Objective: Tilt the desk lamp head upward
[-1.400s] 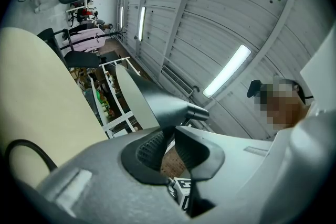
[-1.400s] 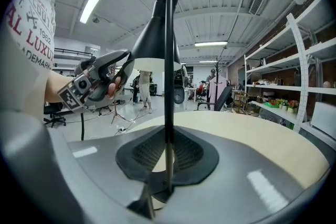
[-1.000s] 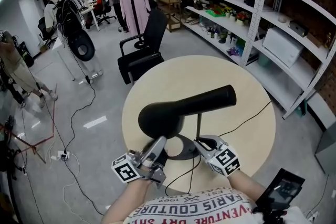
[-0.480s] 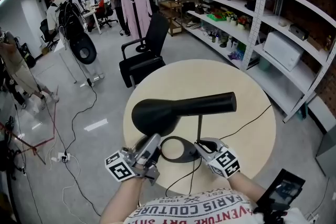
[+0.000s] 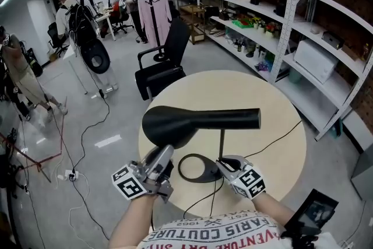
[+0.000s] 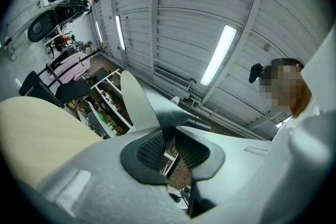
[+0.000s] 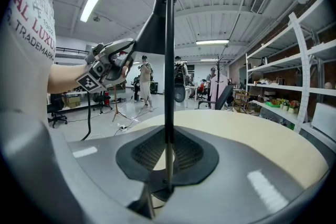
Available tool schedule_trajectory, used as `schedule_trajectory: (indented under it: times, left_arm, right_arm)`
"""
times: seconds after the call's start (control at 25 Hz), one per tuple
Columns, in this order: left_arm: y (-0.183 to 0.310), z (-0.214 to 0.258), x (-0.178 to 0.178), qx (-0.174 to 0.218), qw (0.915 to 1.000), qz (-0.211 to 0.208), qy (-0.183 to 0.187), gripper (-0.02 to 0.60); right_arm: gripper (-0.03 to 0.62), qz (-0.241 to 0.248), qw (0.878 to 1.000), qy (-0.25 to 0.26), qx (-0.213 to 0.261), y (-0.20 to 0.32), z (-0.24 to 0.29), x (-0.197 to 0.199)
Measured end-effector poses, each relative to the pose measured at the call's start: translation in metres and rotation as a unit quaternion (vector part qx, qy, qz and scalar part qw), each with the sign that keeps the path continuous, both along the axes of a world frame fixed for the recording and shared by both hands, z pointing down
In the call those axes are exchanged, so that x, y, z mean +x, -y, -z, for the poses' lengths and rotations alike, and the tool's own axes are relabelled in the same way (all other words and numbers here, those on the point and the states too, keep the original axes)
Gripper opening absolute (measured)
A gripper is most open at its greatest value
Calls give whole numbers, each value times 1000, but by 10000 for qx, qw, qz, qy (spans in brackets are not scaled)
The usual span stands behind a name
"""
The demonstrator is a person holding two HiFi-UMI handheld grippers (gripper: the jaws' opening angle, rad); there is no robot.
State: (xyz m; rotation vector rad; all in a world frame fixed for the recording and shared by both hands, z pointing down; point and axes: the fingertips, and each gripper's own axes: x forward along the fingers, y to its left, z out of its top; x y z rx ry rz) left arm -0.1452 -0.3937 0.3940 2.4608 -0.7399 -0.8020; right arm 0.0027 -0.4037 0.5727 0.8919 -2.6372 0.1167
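Observation:
A black desk lamp stands on the round beige table (image 5: 256, 96). Its long head (image 5: 198, 121) lies about level over the ring base (image 5: 213, 172). My left gripper (image 5: 165, 154) reaches up to the wide end, and the shade's rim (image 6: 176, 118) sits between its pads while the jaws are opening a little. My right gripper (image 5: 224, 162) is shut on the thin upright stem (image 5: 221, 146) just above the base. In the right gripper view the stem (image 7: 169, 60) runs up between the pads. The left gripper (image 7: 107, 68) shows there under the head (image 7: 157, 23).
The lamp's cord (image 5: 274, 134) trails right across the table. A black office chair (image 5: 163, 61) stands behind the table, with metal shelves (image 5: 280, 14) to the right. A coat rack with a pink garment (image 5: 153, 14) and people stand further back. Cables (image 5: 87, 125) lie on the floor.
The wide end of the lamp head has risen, so the head has gone from drooping to about level. My left gripper moved up and left with it; the right stayed on the stem.

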Motion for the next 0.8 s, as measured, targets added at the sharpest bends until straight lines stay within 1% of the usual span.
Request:
schedule_trajectory:
  times: [0.44, 0.8]
  left_arm:
    - [5, 24, -16, 183, 9990, 258, 304, 60]
    - [10, 43, -17, 409, 9965, 402, 607, 63]
  right_arm:
    - [41, -28, 10000, 11, 0, 0, 1, -4]
    - [41, -41, 10000, 17, -2, 4, -1, 2]
